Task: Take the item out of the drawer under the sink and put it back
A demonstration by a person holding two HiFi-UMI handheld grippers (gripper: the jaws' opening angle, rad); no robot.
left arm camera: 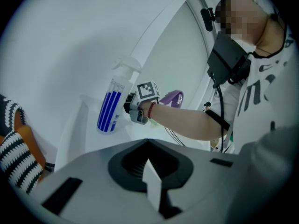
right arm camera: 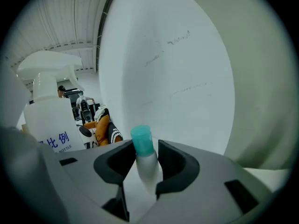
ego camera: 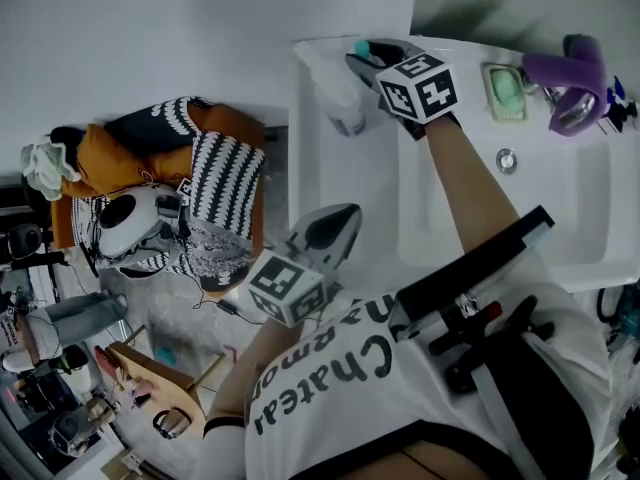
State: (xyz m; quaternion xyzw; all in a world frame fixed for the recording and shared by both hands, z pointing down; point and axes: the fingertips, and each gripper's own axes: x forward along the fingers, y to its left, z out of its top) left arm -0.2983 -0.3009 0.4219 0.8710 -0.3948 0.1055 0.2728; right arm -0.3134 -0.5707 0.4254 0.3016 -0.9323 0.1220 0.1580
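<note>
A small white bottle with a teal cap (right arm camera: 141,141) stands between the jaws of my right gripper (right arm camera: 142,149), at the back left corner of the white sink counter (ego camera: 330,168). The jaws sit a little wider than the bottle and do not squeeze it. In the head view the teal cap (ego camera: 362,48) shows just left of that gripper (ego camera: 366,60). My left gripper (ego camera: 336,230) hangs low in front of the counter's left edge, jaws together, holding nothing. No drawer is in view.
A white spray bottle with blue stripes (ego camera: 336,96) stands right beside the small bottle. A green soap dish (ego camera: 505,90) and a purple object (ego camera: 572,76) sit at the back of the basin (ego camera: 560,218). A chair with orange and striped cushions (ego camera: 200,168) stands on the floor to the left.
</note>
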